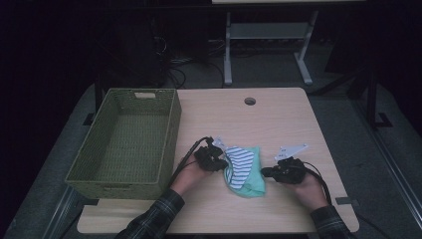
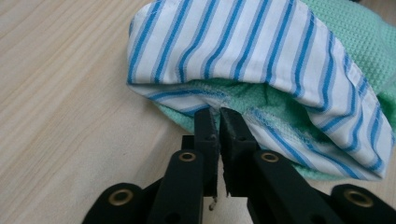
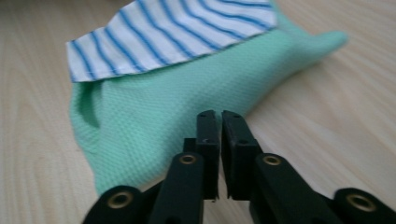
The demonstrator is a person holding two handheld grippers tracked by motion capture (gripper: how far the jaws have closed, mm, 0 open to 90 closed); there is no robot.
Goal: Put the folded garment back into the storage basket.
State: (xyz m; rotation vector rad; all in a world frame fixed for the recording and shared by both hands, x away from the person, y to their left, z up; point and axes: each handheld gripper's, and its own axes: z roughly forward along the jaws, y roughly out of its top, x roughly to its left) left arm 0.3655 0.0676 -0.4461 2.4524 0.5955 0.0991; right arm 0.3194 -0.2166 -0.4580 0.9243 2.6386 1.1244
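A small garment (image 1: 245,172), mint green knit with a blue-and-white striped panel folded over its top, is laid in a crumpled heap on the desk (image 1: 278,124), near the front edge and between the two hands. The left gripper (image 1: 215,160) is held at the garment's left edge, and in the left gripper view its fingers (image 2: 205,135) are seen drawn almost together, with only a narrow slit between them, the tips set right at the striped hem; whether a fold of cloth is actually caught there cannot be told. The right gripper (image 1: 271,172) is held just beside the green side, and in the right gripper view its fingers (image 3: 236,140) are likewise nearly pressed together, with nothing seen between them, the tips hovering over or just at the green cloth. The two grippers are placed on opposite sides, probably so that the cloth can be taken from both edges and straightened or lifted. A woven green basket (image 1: 169,129) is set at the left of the desk, well apart from the garment, and is judged to be the likely place for it.
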